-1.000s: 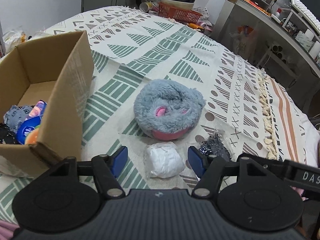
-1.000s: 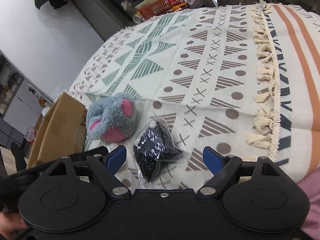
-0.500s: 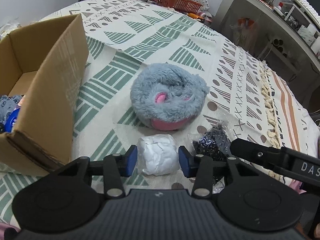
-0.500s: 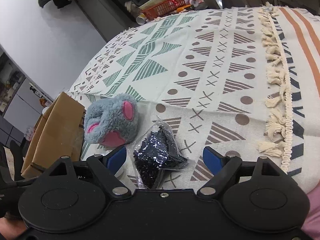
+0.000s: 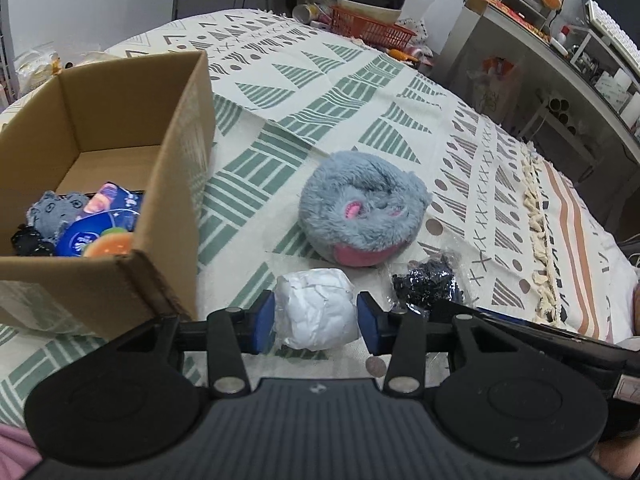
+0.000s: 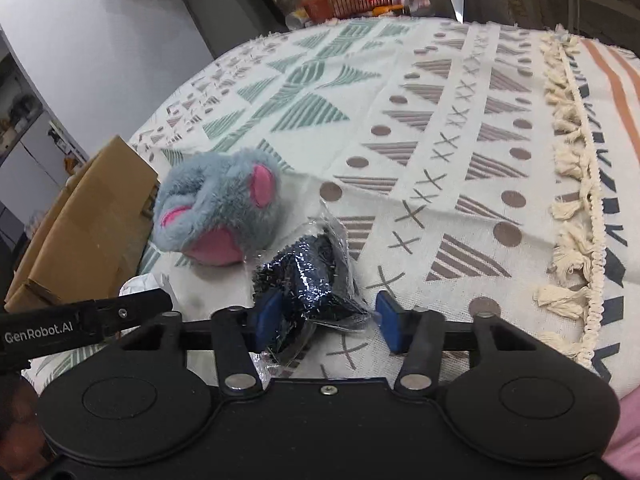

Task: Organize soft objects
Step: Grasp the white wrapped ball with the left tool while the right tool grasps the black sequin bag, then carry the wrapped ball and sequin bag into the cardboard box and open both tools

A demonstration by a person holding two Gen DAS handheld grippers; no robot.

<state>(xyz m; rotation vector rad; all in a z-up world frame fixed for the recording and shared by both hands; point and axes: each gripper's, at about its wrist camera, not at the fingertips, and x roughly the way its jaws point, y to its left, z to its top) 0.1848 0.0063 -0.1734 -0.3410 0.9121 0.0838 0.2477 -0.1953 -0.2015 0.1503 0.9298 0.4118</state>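
White crumpled bundle (image 5: pixel 316 314) is clamped between the pads of the left gripper (image 5: pixel 316 318) on the patterned cloth (image 5: pixel 360 92), the cardboard box (image 5: pixel 176 184) lying just to its left, while the right gripper (image 6: pixel 326 322) is spread around the black glittery bag (image 6: pixel 310 280).

Counted on the patterned cloth (image 5: pixel 360 92): one grey plush toy (image 5: pixel 364 212), one white wrapped bundle (image 5: pixel 318 314), one black glittery packet (image 6: pixel 312 280). One open cardboard box (image 5: pixel 176 152) at left, contents several, exact count undeterminable. One red basket (image 5: pixel 370 28) far.
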